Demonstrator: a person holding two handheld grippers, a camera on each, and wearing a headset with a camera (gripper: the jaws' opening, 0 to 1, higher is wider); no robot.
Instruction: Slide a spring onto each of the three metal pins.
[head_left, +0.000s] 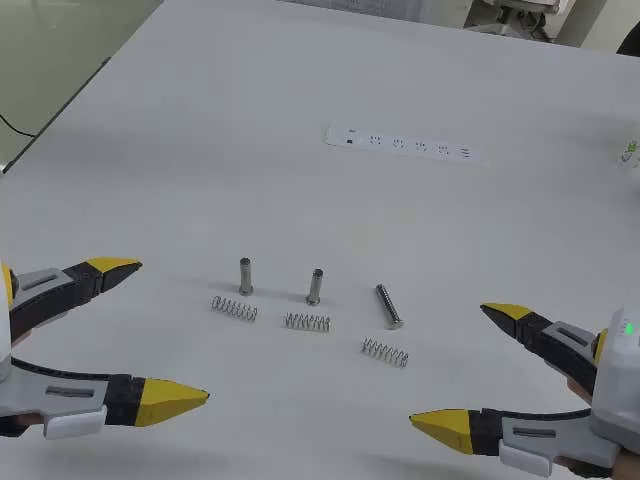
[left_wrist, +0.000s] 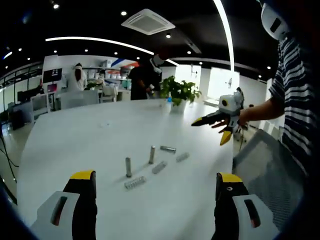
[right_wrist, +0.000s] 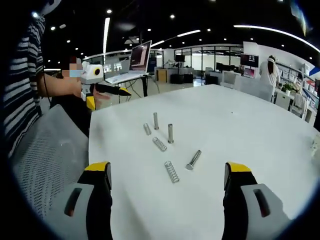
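Note:
Three metal pins are on the white table: the left pin (head_left: 245, 276) and the middle pin (head_left: 315, 286) stand upright, and the right pin (head_left: 388, 306) lies on its side. A loose spring lies in front of each: left spring (head_left: 234, 308), middle spring (head_left: 307, 322), right spring (head_left: 385, 352). My left gripper (head_left: 160, 330) is open at the lower left, well short of the pins. My right gripper (head_left: 470, 365) is open at the lower right. Neither holds anything. In the left gripper view the pins (left_wrist: 151, 155) lie ahead of the open jaws; the right gripper view shows the lying pin (right_wrist: 193, 159) nearest.
A white power strip (head_left: 405, 144) lies flat farther back on the table. The table's left edge (head_left: 60, 105) runs diagonally at the upper left. A person in a striped shirt (left_wrist: 295, 95) sits at the table's near side beside a mesh chair (right_wrist: 45, 150).

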